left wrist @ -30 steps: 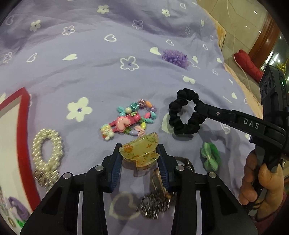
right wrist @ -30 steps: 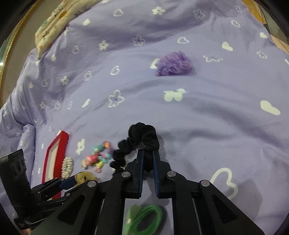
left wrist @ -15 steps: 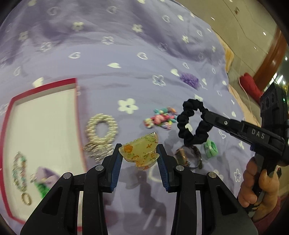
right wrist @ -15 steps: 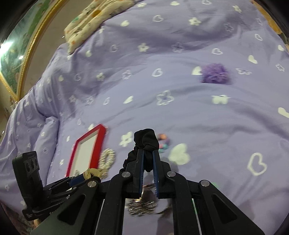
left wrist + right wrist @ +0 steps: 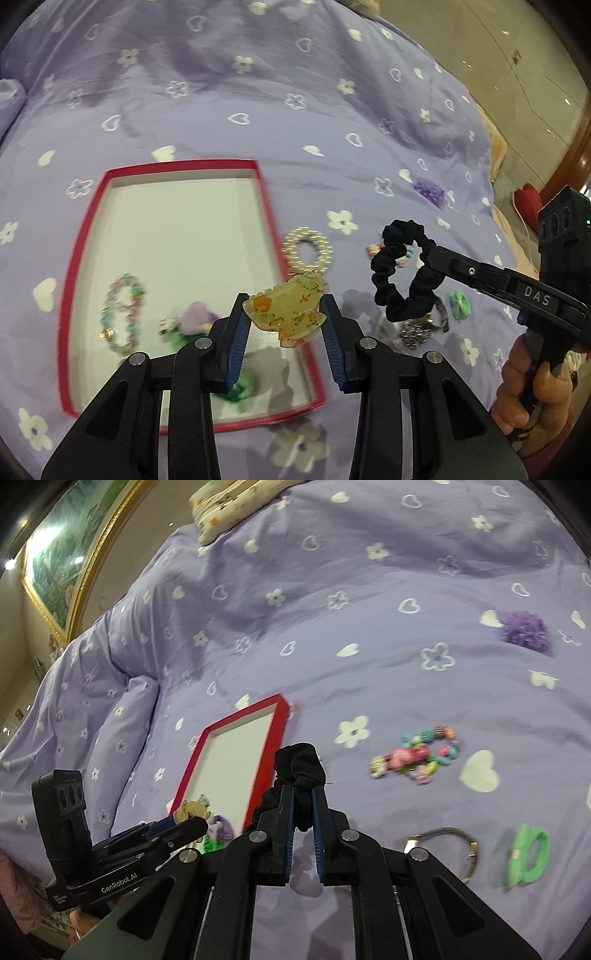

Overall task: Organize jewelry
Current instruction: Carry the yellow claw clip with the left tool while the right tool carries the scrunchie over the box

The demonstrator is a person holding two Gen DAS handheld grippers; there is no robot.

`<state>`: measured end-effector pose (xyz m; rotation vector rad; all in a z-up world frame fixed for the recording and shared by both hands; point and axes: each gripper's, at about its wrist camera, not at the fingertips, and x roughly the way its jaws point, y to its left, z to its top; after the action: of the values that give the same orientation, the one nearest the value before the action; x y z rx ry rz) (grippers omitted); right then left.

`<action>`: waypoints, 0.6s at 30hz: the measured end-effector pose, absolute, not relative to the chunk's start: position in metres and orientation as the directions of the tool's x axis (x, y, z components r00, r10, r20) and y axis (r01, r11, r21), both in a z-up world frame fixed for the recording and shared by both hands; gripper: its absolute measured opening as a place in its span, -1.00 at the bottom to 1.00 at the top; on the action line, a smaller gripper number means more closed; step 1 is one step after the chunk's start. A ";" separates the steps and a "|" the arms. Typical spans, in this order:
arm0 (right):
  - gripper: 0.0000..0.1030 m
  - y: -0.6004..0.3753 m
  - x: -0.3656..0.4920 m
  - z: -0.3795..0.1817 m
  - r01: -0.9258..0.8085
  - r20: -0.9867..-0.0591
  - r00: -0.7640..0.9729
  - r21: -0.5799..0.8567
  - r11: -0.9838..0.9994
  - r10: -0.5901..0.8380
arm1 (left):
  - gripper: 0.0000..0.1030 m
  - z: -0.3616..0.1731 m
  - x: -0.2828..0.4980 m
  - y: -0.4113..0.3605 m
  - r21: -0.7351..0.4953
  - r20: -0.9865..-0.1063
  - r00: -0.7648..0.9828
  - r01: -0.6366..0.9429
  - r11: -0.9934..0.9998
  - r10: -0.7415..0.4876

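The left gripper (image 5: 284, 319) pinches the yellow hair claw (image 5: 286, 312) above the red tray's (image 5: 271, 221) near corner — probably for dropping in. The right gripper (image 5: 303, 808) clamps the black scrunchie (image 5: 404, 271) (lifted off the bedspread (image 5: 258, 96)), apparently waiting its turn.

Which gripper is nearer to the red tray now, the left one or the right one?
Left. The left gripper, shut on the yellow hair claw, hangs over the red tray's near right corner. The right gripper, holding the black scrunchie, is off its right side.
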<state>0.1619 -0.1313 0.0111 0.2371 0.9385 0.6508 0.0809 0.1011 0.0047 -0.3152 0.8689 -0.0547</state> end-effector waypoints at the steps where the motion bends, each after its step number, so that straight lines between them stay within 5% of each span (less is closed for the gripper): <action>1: -0.83 -0.128 0.161 0.011 -0.420 -0.670 0.413 0.461 0.782 0.617 | -0.30 0.004 0.079 0.105 -0.294 -0.742 0.649 -0.088 0.952 -0.169; 18: -0.83 -0.057 0.158 -0.004 -0.479 -0.669 0.324 0.493 0.726 0.669 | -0.30 0.000 0.061 0.165 -0.274 -0.746 0.663 -0.218 0.937 -0.063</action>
<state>0.1579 -0.0569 -0.0039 0.2199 0.9844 0.7609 0.0614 0.1654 0.0002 -0.3576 0.8460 0.0897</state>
